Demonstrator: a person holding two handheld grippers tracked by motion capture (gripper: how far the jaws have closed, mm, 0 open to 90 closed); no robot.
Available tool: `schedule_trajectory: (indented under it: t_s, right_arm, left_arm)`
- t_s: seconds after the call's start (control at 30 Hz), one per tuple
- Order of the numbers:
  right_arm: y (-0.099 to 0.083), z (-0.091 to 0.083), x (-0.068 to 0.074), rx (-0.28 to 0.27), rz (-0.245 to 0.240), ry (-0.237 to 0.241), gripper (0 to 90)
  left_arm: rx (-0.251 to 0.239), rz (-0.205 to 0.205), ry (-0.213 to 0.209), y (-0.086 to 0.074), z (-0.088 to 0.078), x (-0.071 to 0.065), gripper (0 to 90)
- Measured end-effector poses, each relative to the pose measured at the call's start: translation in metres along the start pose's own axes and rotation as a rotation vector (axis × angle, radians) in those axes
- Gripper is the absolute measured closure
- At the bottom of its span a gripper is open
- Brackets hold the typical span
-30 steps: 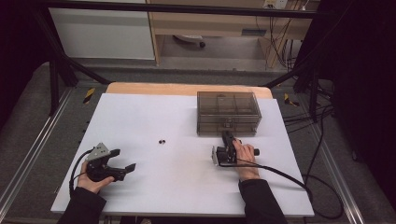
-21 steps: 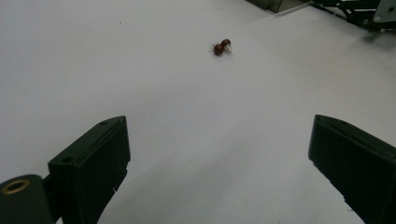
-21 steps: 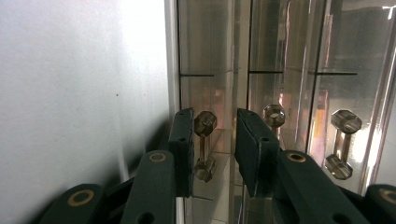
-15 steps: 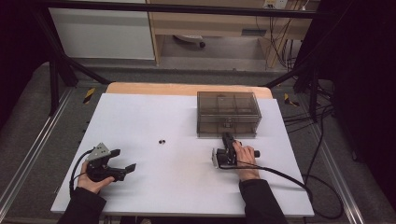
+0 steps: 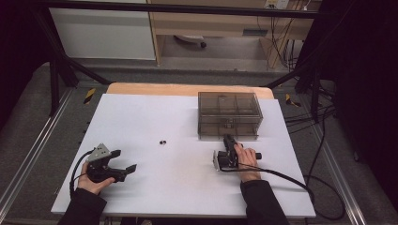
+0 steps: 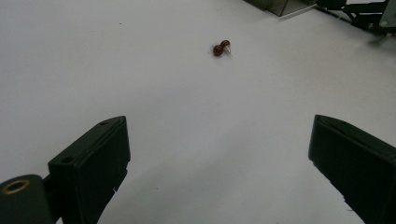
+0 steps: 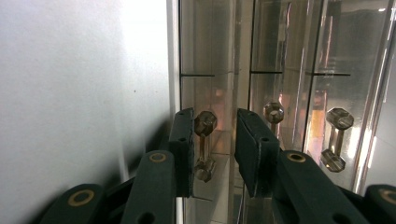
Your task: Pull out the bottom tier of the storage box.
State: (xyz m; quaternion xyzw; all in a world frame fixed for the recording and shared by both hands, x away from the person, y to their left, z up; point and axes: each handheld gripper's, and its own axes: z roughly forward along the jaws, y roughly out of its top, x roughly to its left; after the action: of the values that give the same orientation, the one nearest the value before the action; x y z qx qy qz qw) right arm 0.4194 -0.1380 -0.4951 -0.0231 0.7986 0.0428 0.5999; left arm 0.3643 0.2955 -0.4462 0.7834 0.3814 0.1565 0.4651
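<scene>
The drawer handle [image 7: 205,145], a small clear bar with faceted ends, stands at the front of the smoked transparent drawer box [image 5: 229,115], which sits at the far right of the white table [image 5: 155,117]. In the right gripper view the handle lies between the two black jaws: the left jaw is at or just beside it, while a gap remains on the side of the right jaw. The jaws are therefore narrowed around the handle but not pinching it. Two more handles [image 7: 337,139] appear further along the box front, so the box carries several drawers; all appear closed, as far as the reflections allow.

In the high view the right gripper [image 5: 229,143] lies turned on its side, its tips at the lower front edge of the box, held by the person's right hand [image 5: 245,161].

The left gripper [image 5: 123,161] rests near the front left of the table, well apart from the box, with its jaws spread wide and nothing between them. Ahead of it, two small reddish-brown beads [image 6: 221,47] lie touching each other on the bare table surface.

Assessment: the approach to the handle is complete; the grip is not yet made. Closing on the handle, pulling the drawer, and probably stowing the beads all remain.
</scene>
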Motion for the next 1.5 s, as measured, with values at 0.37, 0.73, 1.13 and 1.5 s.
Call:
schedule_trajectory:
  t_s: [0.37,0.73,1.13,1.5]
  right_arm:
    - [0.001,-0.005,0.001,-0.004,-0.007,0.004,69.1]
    - [0.001,-0.010,0.002,-0.004,-0.013,0.007,69.1]
    - [0.002,-0.016,0.003,-0.007,-0.020,0.008,69.2]
    - [0.003,-0.021,0.005,-0.008,-0.023,0.010,69.2]
  left_arm:
    - [0.000,0.000,0.000,0.000,0.000,0.000,5.2]
    - [0.000,0.001,0.001,0.000,0.000,0.000,5.2]
    - [0.001,0.002,0.000,0.000,0.000,0.000,5.2]
    - [0.002,0.001,0.000,0.000,0.000,0.000,5.2]
